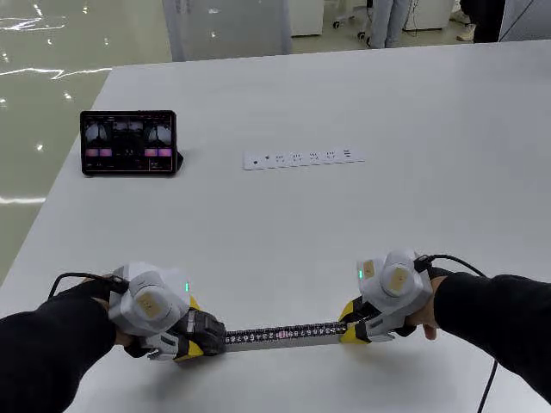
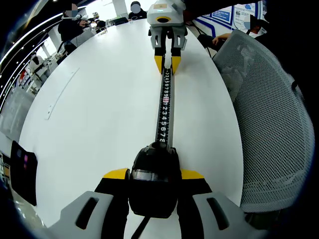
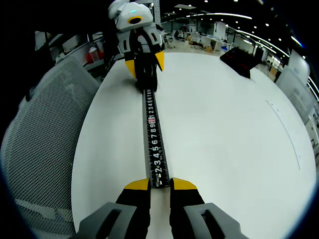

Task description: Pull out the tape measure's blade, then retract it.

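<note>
Currently, the left gripper [image 1: 194, 335] is clamping the black tape measure case [image 2: 154, 184], with its jaws closed against the case's two sides. The right gripper [image 3: 160, 185] is pinching the free end of the blade [image 3: 152, 134], its jaws closed on the tip. The blade is lying drawn out in a straight line between the two grippers, low over the near edge of the tabletop [image 1: 344, 224], numbers facing up. The pull-out stage is judged to be well under way; retraction is not yet done.

Hazards from this position:
- Tip slipping. The right jaws are gripping only a short length of thin metal, so any loosening is likely to send the blade whipping back into the case.
- Case rotating. The rounded case is offering little flat surface, so spring tension may twist it out of the left jaws.
- Blade kinking. Raising one gripper above the other risks buckling the blade.
</note>
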Available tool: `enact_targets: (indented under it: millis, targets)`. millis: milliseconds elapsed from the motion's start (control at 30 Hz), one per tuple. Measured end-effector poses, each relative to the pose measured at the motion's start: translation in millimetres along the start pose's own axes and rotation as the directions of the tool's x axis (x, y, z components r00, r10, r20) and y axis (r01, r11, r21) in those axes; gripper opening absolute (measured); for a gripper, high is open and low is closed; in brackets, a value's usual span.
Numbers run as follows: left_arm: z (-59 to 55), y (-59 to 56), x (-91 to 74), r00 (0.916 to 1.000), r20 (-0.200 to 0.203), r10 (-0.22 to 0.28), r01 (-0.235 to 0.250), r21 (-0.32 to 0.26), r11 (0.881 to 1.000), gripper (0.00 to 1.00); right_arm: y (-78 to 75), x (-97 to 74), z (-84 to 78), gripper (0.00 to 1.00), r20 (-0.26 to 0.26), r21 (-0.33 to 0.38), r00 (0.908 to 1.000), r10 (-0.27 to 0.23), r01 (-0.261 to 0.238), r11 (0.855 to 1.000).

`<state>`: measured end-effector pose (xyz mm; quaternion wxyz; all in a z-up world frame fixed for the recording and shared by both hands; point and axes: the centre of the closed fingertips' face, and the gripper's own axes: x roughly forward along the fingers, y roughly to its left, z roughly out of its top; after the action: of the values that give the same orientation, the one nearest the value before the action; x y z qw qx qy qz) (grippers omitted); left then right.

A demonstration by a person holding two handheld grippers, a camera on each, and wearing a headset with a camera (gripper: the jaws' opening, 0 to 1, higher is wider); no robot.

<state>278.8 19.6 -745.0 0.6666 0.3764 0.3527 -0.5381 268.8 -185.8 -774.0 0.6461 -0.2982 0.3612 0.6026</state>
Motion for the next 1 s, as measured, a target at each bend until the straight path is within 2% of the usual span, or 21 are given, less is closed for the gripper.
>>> enact_targets:
  millis: [1000]
  targets:
    - [0.6, 0.7, 0.2, 1.0, -0.002, 0.002, -0.002, -0.001, 1.0, 0.32, -3.2, -8.2, -13.3, 0.1, -0.005, 0.005, 1.0, -0.007, 0.007, 1.0]
